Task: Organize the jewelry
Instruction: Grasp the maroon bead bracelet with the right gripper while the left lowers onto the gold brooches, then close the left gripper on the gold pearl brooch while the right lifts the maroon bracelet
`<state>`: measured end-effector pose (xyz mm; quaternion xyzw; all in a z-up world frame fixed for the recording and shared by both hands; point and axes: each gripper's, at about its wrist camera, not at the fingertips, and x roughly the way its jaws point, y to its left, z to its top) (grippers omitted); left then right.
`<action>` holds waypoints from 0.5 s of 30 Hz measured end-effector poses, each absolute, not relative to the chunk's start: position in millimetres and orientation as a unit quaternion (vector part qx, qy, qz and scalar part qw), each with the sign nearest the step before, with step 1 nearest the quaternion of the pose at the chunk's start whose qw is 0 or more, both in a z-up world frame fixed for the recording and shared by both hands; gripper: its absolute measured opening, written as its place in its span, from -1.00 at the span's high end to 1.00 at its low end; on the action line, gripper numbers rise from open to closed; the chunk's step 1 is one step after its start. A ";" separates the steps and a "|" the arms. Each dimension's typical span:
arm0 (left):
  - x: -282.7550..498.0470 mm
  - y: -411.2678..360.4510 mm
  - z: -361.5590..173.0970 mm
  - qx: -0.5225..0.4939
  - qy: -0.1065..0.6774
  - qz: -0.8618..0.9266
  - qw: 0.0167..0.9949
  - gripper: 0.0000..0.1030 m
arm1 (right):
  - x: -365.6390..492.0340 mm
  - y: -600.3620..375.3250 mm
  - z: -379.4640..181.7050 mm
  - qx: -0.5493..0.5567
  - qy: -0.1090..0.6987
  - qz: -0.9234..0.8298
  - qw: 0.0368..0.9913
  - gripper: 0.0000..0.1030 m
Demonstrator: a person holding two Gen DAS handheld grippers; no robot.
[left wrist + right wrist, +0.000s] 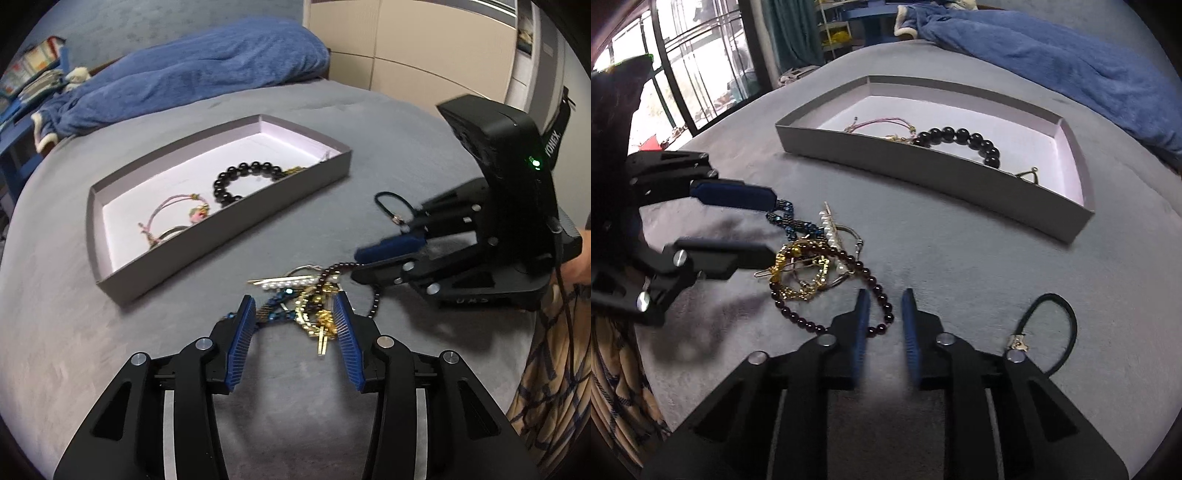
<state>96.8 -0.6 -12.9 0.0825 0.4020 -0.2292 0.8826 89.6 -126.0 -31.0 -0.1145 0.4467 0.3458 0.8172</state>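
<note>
In the left wrist view, a shallow grey box [221, 225] lies at ten o'clock on the grey bed [74, 332]. It holds a pink cord bracelet [168, 210] toward its left end and a black bead bracelet [240, 177] further right. At centre, the left gripper [295, 317] has its jaws wide apart, straddling a tangled jewelry pile [306, 299] of pearl clip, blue beaded chain and gold pieces. At three o'clock the right gripper [364, 264] reaches in, jaws slightly apart with a dark red bead strand [334, 267] running between them; whether they touch it I cannot tell. Just beyond it lies a dark hair tie [391, 205]. A blue blanket [203, 70] is bunched at twelve o'clock.
</note>
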 end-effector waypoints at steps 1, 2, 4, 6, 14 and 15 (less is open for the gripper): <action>97.7 0.5 -12.4 0.080 0.401 -0.228 0.883 0.12 | 89.8 -128.9 -28.7 -0.106 0.445 0.350 0.817 0.87; 97.6 0.6 -12.1 0.078 0.401 -0.229 0.884 0.12 | 90.0 -132.4 -25.7 -0.099 0.442 0.352 0.819 0.88; 97.5 -1.2 -12.1 0.078 0.400 -0.233 0.883 0.12 | 91.3 -143.7 -16.5 -0.076 0.431 0.356 0.826 0.88; 96.8 -5.0 -12.4 0.084 0.400 -0.236 0.881 0.12 | 93.4 -157.4 -6.3 -0.051 0.420 0.353 0.835 0.88; 95.6 -24.9 -19.8 0.112 0.410 -0.249 0.870 0.12 | 104.9 -182.9 14.6 -0.014 0.393 0.324 0.861 0.88; 95.9 -29.5 -22.6 0.120 0.414 -0.251 0.867 0.12 | 106.1 -180.8 13.2 -0.015 0.393 0.322 0.861 0.89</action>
